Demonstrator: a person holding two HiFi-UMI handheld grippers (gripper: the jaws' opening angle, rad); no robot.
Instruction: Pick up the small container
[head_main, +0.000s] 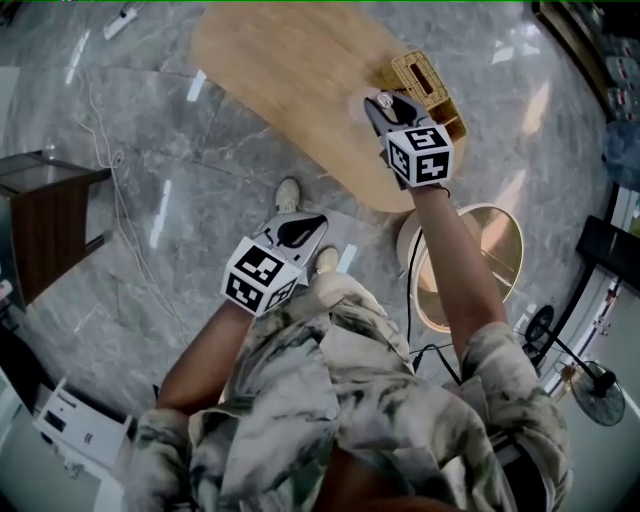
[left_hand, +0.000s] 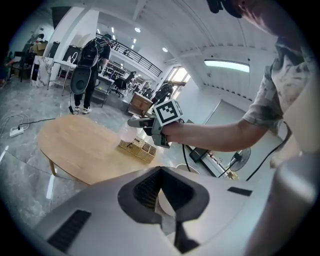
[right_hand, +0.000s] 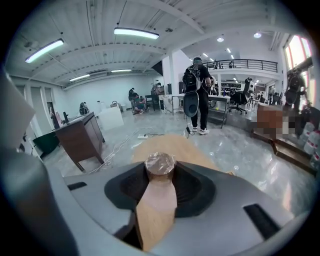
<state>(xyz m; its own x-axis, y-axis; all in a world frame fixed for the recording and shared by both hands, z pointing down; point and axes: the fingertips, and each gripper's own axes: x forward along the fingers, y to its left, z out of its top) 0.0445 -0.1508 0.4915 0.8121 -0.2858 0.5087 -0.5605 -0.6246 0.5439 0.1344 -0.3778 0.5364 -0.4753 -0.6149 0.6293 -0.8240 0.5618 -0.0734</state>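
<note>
Grey marble floor (head_main: 150, 150) spreads under an oval wooden table (head_main: 270, 60), in a big workshop hall where people stand at benches far behind. A wicker basket (head_main: 425, 82) sits at the table's right edge, and a round side table (head_main: 495, 250) stands on the floor just beside it.

The right gripper (head_main: 376, 100) reaches over the table, next to the basket. Its jaws stand partly apart and clamp the container (right_hand: 160, 163) between their tips, one pad on each side. The wood of the table shows through the gap behind it. No view shows whether its base still touches the wood or hangs clear.

The container is a small round tub with pale, see-through walls. Its top looks brownish and is covered with crinkled clear film that catches the light. From the left gripper view it shows as a cloudy cup under the right gripper's tips, close to the near end of the basket.

The left gripper (left_hand: 160, 172) hangs low by the person's hip, above their shoes and away from the table, and points toward the right arm. Its tips meet, with only a thin slit behind them, and there is nothing between them.

A white cable (head_main: 110, 165) trails across the floor at left, near a dark desk (head_main: 45, 215).
</note>
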